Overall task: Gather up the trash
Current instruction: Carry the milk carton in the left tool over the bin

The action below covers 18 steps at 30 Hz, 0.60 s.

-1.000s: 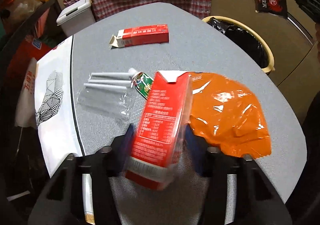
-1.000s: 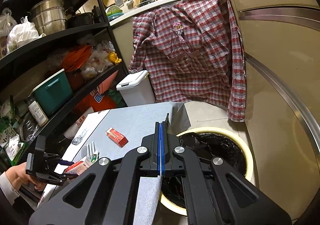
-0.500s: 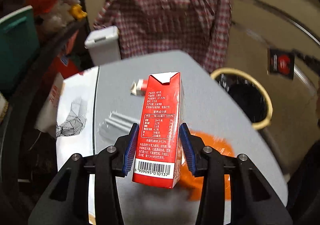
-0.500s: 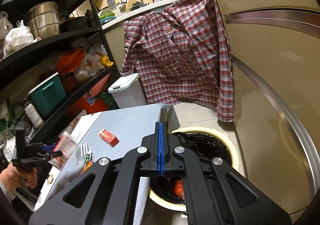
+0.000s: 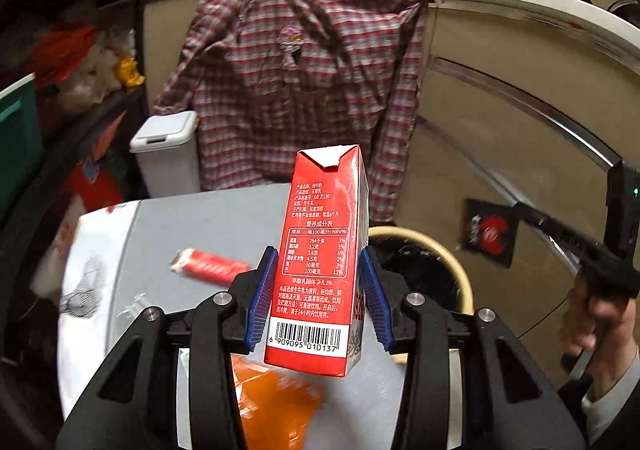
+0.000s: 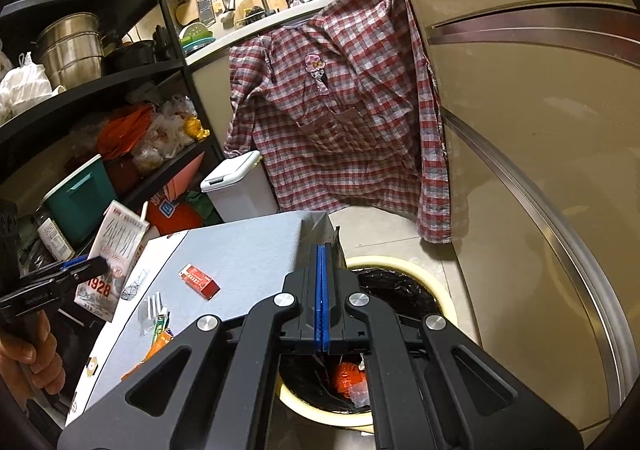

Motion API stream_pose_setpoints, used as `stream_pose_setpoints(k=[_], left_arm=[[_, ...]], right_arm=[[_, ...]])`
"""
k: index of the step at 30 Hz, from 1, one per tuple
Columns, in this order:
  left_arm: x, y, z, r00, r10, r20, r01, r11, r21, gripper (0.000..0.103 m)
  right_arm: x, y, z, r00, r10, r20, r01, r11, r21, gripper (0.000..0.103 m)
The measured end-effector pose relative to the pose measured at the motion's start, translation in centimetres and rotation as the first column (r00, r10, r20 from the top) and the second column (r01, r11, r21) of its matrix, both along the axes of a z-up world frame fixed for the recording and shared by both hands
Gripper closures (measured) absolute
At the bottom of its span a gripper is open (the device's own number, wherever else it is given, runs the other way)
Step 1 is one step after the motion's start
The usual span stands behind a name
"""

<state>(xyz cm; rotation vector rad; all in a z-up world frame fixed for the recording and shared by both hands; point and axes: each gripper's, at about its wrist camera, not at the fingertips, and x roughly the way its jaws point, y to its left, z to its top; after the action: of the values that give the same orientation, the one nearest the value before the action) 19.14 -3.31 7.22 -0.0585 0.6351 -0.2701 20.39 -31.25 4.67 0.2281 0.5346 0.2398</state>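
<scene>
My left gripper point(image 5: 318, 292) is shut on a red milk carton point(image 5: 324, 254), held upright above the grey table point(image 5: 208, 226); the carton also shows in the right wrist view point(image 6: 114, 250). My right gripper point(image 6: 322, 290) is shut on a thin black and red wrapper point(image 5: 490, 232), seen edge-on in the right wrist view, above the yellow-rimmed bin with a black liner point(image 6: 404, 290). A second red carton point(image 6: 199, 280) lies flat on the table. An orange bag point(image 5: 276, 402) lies under the left gripper.
A white lidded bin point(image 5: 168, 153) stands behind the table under a hanging plaid shirt point(image 5: 304, 89). Dark shelves with pots and bags point(image 6: 80, 97) fill the left. White straws and a small green wrapper point(image 6: 156, 316) lie on the table. Orange trash point(image 6: 348, 378) lies in the bin.
My left gripper has lifted the milk carton off the table and tipped it upright. My right gripper with the wrapper has stayed over the bin.
</scene>
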Motion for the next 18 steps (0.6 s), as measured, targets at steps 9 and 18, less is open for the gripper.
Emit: stream_pose_setpoints(k=[9,18], left_arm=[[2.6,-4.5,-0.5,1.0,-0.002,0.008,0.002,1.0,-0.013,0.061],[4.5,-8.3,-1.7,1.0,-0.019,-0.001,0.019,1.0,0.005,0.061]], right_arm=[[1.0,0.0,-0.3,1.0,-0.003,0.002,0.003,1.0,-0.008,0.103],[2.3,0.1,-0.5,1.0,-0.006,0.0,0.006,1.0,-0.011,0.103]])
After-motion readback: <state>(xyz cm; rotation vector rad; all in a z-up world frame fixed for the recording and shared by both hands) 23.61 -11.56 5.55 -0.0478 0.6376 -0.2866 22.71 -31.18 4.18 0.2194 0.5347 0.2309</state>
